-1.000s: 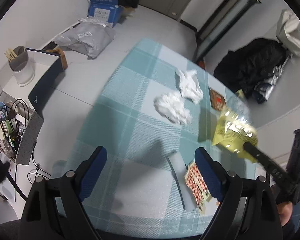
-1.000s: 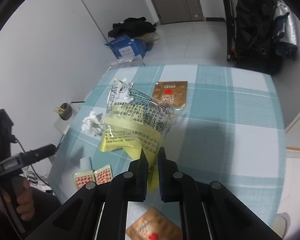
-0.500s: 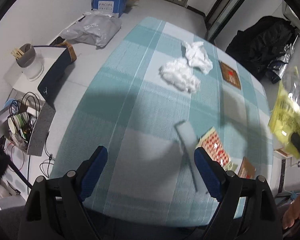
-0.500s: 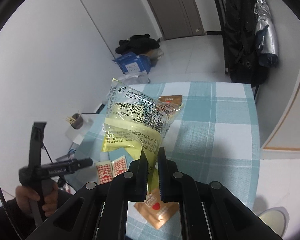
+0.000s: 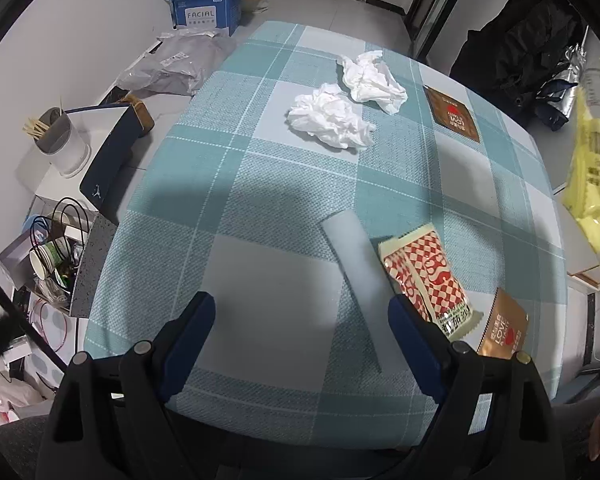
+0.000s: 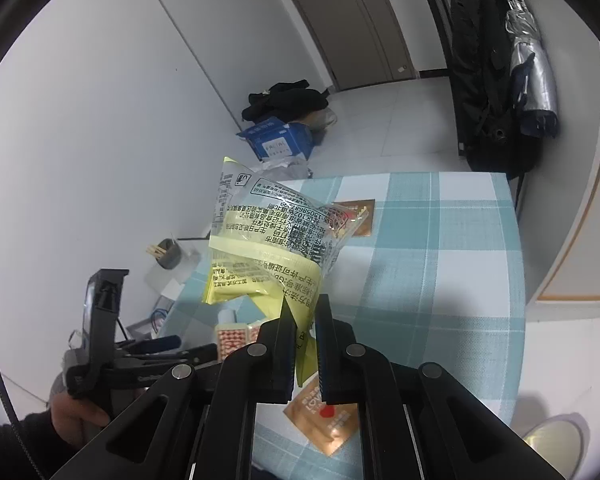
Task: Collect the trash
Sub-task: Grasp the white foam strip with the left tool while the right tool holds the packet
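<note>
Your right gripper [image 6: 303, 312] has its fingers pinched on the yellow-and-clear printed plastic wrapper [image 6: 272, 240], holding it in the air above the teal checked desk [image 5: 260, 184]. Your left gripper [image 5: 302, 320] hovers over the near edge, fingers wide apart, with nothing between them. Two crumpled white tissues [image 5: 332, 118] lie toward the far edge.

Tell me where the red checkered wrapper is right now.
In the left wrist view, the red checkered wrapper lies on the checked tablecloth near its front right, between the pale foam strip and a brown sachet.
</note>
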Tool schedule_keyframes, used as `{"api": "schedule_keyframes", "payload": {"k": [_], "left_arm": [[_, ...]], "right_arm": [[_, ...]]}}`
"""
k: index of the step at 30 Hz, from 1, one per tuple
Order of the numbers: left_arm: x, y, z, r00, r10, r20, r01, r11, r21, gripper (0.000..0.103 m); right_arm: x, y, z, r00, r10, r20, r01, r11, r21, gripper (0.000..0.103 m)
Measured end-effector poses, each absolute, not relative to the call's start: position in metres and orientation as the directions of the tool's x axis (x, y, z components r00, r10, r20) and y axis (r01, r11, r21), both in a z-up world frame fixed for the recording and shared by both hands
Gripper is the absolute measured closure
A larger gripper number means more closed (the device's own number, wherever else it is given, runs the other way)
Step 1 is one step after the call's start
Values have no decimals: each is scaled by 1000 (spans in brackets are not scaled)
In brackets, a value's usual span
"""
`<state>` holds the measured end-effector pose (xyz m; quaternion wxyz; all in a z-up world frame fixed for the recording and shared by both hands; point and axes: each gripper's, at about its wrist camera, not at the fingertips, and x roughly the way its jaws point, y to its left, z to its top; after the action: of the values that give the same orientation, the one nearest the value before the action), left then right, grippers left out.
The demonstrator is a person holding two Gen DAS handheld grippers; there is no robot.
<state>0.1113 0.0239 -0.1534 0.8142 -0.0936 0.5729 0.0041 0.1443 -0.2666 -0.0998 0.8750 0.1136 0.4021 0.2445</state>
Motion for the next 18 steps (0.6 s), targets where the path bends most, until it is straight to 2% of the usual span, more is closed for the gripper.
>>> {"api": "schedule_keyframes", "payload": {"k": [5, 8, 11, 13, 15, 16, 18], "left_arm": [[118, 17, -154, 343, -65, -937, -115, 987, -111, 17], [125, 5, -154, 355, 65, -933, -85, 996, 37, 17], [127, 0, -155, 345, 67, -936, -63, 997, 48, 20], [129, -3, -155, 320, 42, -947, -62, 998, 24, 33], [132, -6, -156, 294, 10, -956, -69, 998, -11, 54], [134, -9, -155, 283, 8, -959, -79, 997, -15, 56], [140, -13, -154, 265, 5, -964, -94, 995, -21, 69]], "right_arm": [[140, -270, -97, 565, 524, -638, -336, 852, 402, 95], [139, -272, -96, 566, 529, -632, -334, 848, 411, 95], [137, -275, -92, 574, 533, -622, -337, 845, 414, 95], [135, -277, -90, 578, 534, -617, -338, 845, 415, 95], [135, -277, -89, 578, 537, -614, -338, 843, 419, 95], [134, -277, -89, 577, 538, -614, -339, 842, 420, 95], [133, -277, -88, 576, 537, -616, -341, 843, 416, 95]]}}
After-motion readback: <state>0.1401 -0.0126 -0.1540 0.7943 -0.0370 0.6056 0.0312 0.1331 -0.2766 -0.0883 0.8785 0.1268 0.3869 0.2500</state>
